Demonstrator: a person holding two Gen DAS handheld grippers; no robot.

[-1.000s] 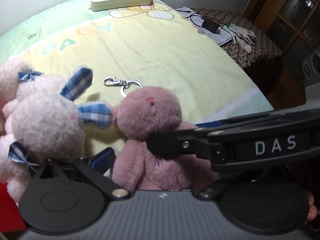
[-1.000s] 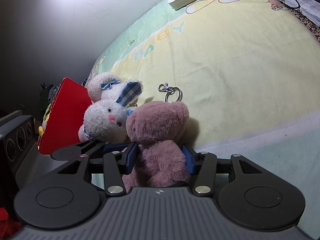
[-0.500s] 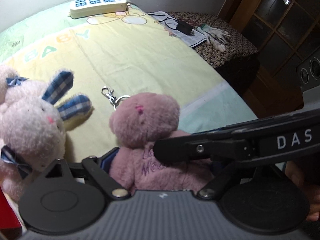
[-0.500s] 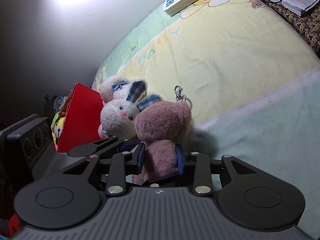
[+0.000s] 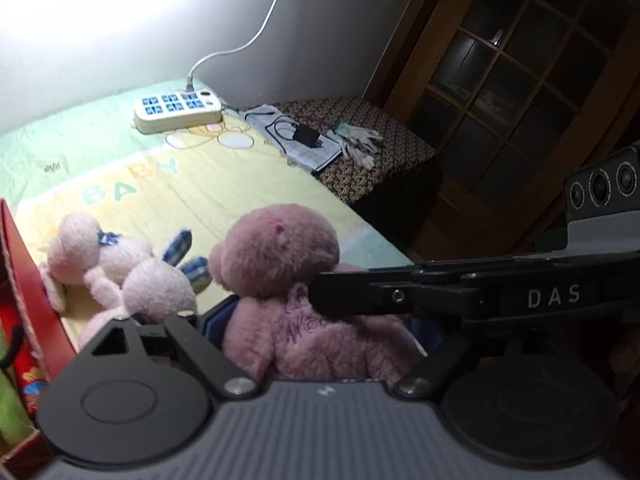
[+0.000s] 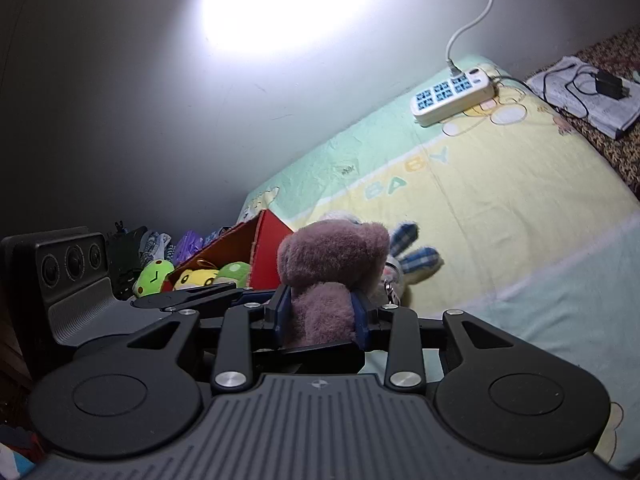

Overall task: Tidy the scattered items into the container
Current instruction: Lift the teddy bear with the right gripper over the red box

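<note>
Bed (image 6: 520,208) under a yellow-green BABY sheet. Red box (image 6: 268,256) at its edge holds green and yellow plush toys (image 6: 154,276). Pink plush bear (image 6: 332,276) sits raised above the sheet, beside the box, both hand-held grippers pinching its body: right hand-held gripper (image 6: 320,312) across the torso, left hand-held gripper (image 5: 320,332) from its side. White plush bunny (image 5: 132,276) with blue checked ears lies just behind. Power strip (image 5: 178,110) far back.

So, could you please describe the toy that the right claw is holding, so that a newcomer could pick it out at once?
Start at the yellow and green BABY blanket and go to its near edge beside the red box. There the right claw grips a dusty-pink plush bear around its body. Unlike the paler bunny with blue checked ears lying behind it, it is darker and lifted.
</note>
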